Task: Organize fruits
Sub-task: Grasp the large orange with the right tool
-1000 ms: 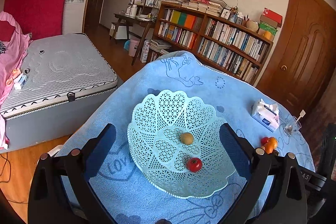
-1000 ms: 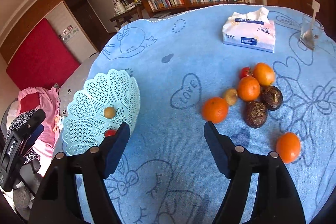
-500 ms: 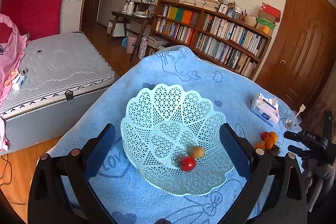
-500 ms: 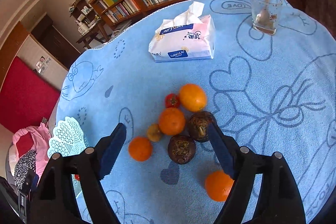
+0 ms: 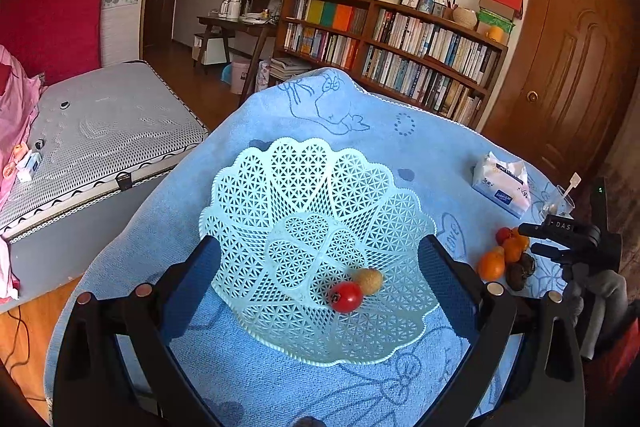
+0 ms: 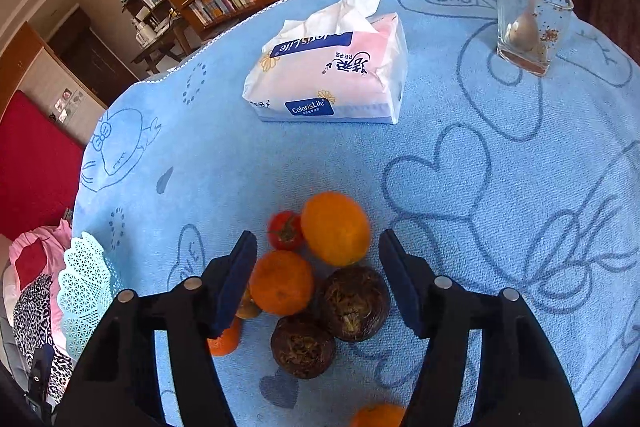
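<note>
Fruit is split between two places: a red tomato (image 5: 346,296) and a small tan fruit (image 5: 369,280) lie touching in the pale green lattice basket (image 5: 280,187) at the centre of the left wrist view, while the rest sits in a cluster on the blue cloth of the desk (image 6: 460,155), low in the right wrist view. That cluster is made up of two oranges (image 6: 335,228) (image 6: 281,287), a small tomato (image 6: 285,230), two dark brown rough-skinned fruits (image 6: 355,303) (image 6: 303,346) and a small brownish fruit (image 6: 248,307) half hidden behind the left jaw; two more oranges (image 6: 224,341) (image 6: 378,418) are seen partly at the bottom of the frame.

The right gripper (image 6: 318,259) is held over the cluster with its jaws spread wide and nothing between them, the nearer orange and one dark fruit lying in the gap. The left gripper (image 5: 320,267) is likewise held with jaws spread, framing the basket without gripping it (no contact with the rim can be made out).

The step in hand appears to be the reach for the next fruit. Since the pieces are packed touching one another, one fruit would have to be singled out, probably the nearer orange, and the jaws lowered astride it without knocking its neighbours away. A tissue pack (image 6: 332,75) and a glass with a spoon (image 6: 530,23) stand well apart in the upper part of the frame and should not be in the way.
</note>
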{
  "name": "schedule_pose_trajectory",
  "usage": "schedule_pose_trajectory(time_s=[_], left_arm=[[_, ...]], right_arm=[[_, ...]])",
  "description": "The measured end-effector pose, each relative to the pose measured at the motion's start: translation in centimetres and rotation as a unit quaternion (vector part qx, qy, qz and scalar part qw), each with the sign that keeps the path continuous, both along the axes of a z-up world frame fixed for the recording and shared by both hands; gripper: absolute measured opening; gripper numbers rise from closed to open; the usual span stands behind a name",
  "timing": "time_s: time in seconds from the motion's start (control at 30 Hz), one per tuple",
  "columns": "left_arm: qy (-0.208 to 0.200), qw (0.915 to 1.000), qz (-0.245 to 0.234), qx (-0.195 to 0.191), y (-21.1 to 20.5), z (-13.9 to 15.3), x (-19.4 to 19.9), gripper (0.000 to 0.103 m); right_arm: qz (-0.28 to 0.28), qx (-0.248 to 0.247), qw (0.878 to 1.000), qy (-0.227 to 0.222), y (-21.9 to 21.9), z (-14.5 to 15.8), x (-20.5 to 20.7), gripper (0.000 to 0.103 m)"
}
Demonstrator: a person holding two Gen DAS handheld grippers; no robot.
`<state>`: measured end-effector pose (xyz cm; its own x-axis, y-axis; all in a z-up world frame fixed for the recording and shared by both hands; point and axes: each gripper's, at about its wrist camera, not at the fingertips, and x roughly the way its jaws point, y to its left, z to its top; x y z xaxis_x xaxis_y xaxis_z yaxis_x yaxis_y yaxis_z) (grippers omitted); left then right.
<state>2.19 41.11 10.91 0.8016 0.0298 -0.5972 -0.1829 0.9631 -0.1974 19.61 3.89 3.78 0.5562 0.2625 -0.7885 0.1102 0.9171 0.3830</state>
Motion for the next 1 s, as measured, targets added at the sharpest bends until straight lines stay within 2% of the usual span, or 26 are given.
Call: schedule_pose_trajectory(time_s=[0.03,0.2,0.47,0.53,0.6,1.0], left_arm=[[0.002,1.0,-0.003,0.001,-0.2,-0.1,0.1,0.1],[0.011,0.9998,-0.014,0.006,-1.0,-0.7,0.4,0.1],[0.026,0.9991,-0.031,0.009,-2.7,-1.4,0.7,0.1],[0.028,0.999,-0.033,0.013,-3.1,-1.4,0.8,0.1],[0.03,0.9988,-0.036,0.016,-3.6,-1.4,0.8,0.1],[0.022,0.9948,-0.083,0.055,-9.6,-0.8,1.7,0.1]], right_arm=[[0.002,0.0,1.0,0.004,0.0,-0.2,0.2,0.054],[0.004,-0.01,1.0,-0.001,0.2,-0.5,0.5,0.05],[0.011,0.012,1.0,-0.003,0.1,-1.3,1.2,0.049],[0.012,0.016,1.0,-0.006,-0.2,-1.3,1.0,0.039],[0.01,0.024,1.0,-0.005,-0.7,-1.2,0.7,0.037],[-0.019,0.028,0.998,-0.044,-5.1,0.3,-3.8,0.037]])
